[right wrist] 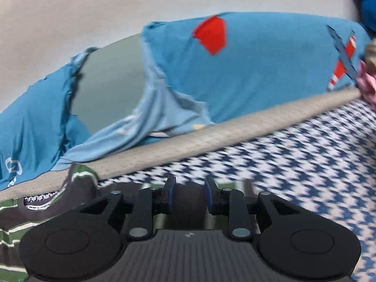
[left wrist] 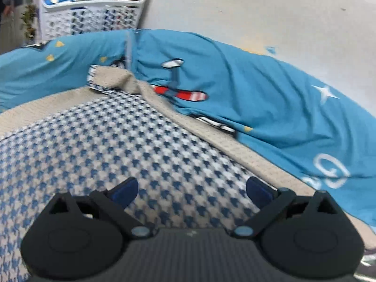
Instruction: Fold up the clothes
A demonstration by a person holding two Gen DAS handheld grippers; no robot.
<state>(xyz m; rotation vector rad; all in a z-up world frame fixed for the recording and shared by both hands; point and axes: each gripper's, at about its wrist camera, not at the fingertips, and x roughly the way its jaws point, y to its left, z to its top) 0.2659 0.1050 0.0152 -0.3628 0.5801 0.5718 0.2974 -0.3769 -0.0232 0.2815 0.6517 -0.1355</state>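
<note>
While the houndstooth garment point(left wrist: 131, 145) lies spread flat across the lower half of the left wrist view, both claws hang over it with nothing in their grasp. The left gripper point(left wrist: 191, 191) stands wide, its blue pads well apart above the checked cloth. The right gripper point(right wrist: 189, 196) is narrow, pads a little apart, and I see no fabric pinched between them.

To do this step well, I judge each claw should come down on an edge or corner of the checked piece, taking only its own layer and not the blue shirt point(left wrist: 258, 98) beneath. The beige border point(right wrist: 211, 134), running diagonally through the right wrist view, is the plainest line to aim for. Lifting both ends together would keep the fold straight.

The checked cloth sits directly under and ahead of both claws. The blue shirt spreads across the upper right of the left view, touching the beige band. A green striped garment point(right wrist: 35, 211) lies at lower left of the right view, just beside that claw. A white laundry basket point(left wrist: 94, 16) stands at upper left.
</note>
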